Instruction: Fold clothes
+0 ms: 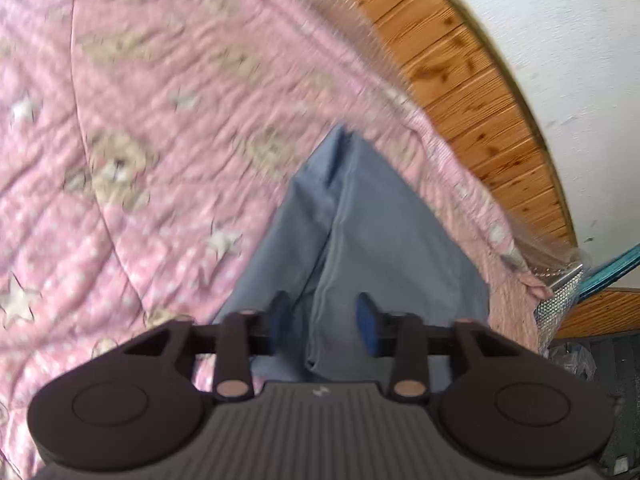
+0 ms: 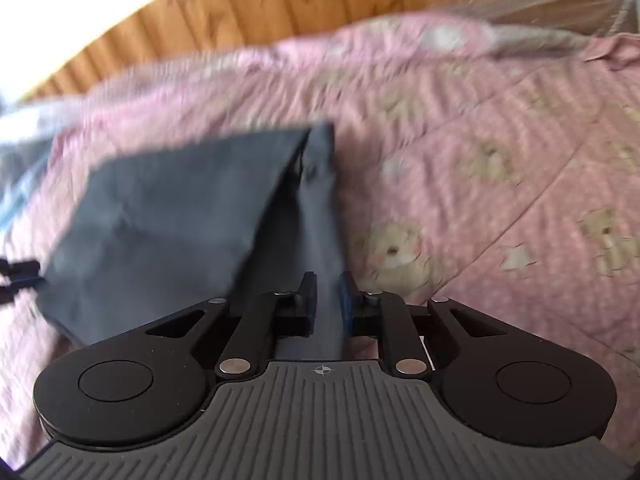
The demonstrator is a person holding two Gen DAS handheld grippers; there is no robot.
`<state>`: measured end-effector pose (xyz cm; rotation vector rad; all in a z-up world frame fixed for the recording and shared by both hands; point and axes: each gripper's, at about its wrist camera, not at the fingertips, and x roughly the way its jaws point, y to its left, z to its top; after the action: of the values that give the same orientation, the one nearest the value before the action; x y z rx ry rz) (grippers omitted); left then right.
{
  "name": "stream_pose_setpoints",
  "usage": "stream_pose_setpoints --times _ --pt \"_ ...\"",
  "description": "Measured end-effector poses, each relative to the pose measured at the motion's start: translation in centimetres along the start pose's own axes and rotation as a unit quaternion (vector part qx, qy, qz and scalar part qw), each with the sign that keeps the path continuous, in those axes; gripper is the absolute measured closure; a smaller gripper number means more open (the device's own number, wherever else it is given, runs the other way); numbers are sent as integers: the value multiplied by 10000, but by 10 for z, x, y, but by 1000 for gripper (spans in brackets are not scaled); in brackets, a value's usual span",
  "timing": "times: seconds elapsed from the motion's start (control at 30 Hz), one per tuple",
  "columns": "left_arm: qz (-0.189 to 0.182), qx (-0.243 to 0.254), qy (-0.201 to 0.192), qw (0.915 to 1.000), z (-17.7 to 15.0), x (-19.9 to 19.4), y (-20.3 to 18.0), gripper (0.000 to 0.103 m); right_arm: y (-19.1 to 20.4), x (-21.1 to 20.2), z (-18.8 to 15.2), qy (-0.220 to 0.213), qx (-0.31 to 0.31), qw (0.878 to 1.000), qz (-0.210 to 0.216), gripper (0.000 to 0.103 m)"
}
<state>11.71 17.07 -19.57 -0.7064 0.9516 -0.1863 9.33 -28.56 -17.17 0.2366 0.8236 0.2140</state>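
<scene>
Soft daylight fills both views. Motion blur smears the pink quilt and wood panelling; fisheye curvature bends the edges, and the corners darken. The gripper bodies stay sharp.

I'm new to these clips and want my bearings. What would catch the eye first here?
The pink quilt with teddy bears and stars fills both views, with wood panelling behind it. A blue-grey garment lies on it. The left gripper stands open over a fold of it, and the right gripper is nearly closed around a strip of the cloth.
</scene>
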Motion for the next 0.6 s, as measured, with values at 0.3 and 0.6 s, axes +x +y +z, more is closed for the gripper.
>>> stream_pose_setpoints --times 0.3,0.6 --pt "291 -1169 -386 9920 2 -14 58 63 21 -7 -19 177 -32 9994 -285 63" --pt "40 -1473 -411 9882 -25 -17 49 59 -46 -31 -65 212 2979 9542 167 61"
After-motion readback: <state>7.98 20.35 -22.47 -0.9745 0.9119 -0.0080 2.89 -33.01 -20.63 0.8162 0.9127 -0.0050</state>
